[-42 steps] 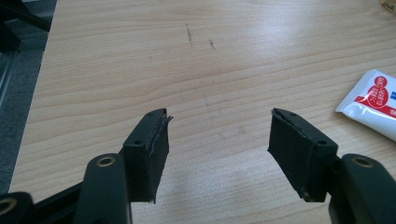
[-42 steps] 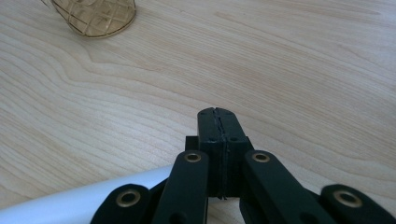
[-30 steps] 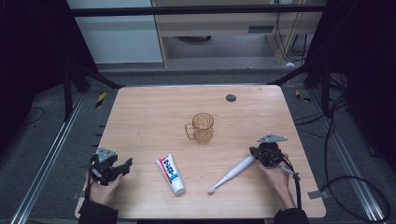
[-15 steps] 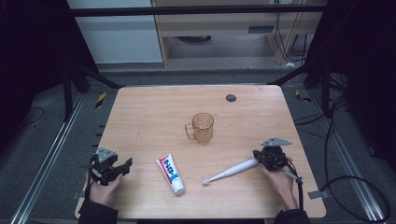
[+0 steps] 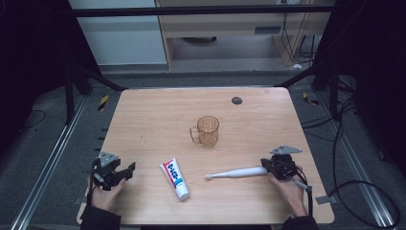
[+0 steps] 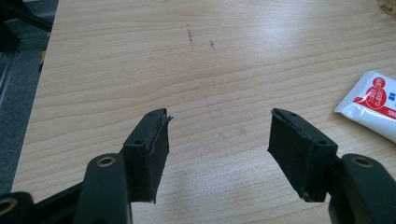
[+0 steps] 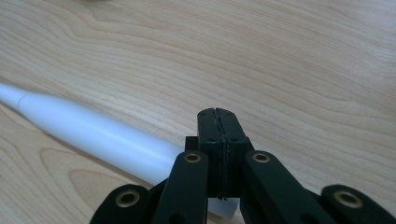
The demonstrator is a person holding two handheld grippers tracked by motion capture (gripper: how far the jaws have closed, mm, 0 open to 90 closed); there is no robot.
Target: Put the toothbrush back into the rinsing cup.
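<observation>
Right tongs point(image 5: 266, 167) clamp toothbrush point(image 5: 234, 173) base | white, slim, flat on table | left tongs point(image 5: 125, 170) agape

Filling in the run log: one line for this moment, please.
left gripper: open, idle | right gripper: shut, against toothbrush end | toothpaste, mug: untouched

Black two-jaw left gripper point(image 5: 128, 169) showing brass rivets; black right gripper point(image 5: 265, 166) wearing grey three-cornered plate, trailing cable; dark sleeves.

High view overlooks the table point(image 5: 158, 115); gripper views skim it closely, seemingly forward.
</observation>
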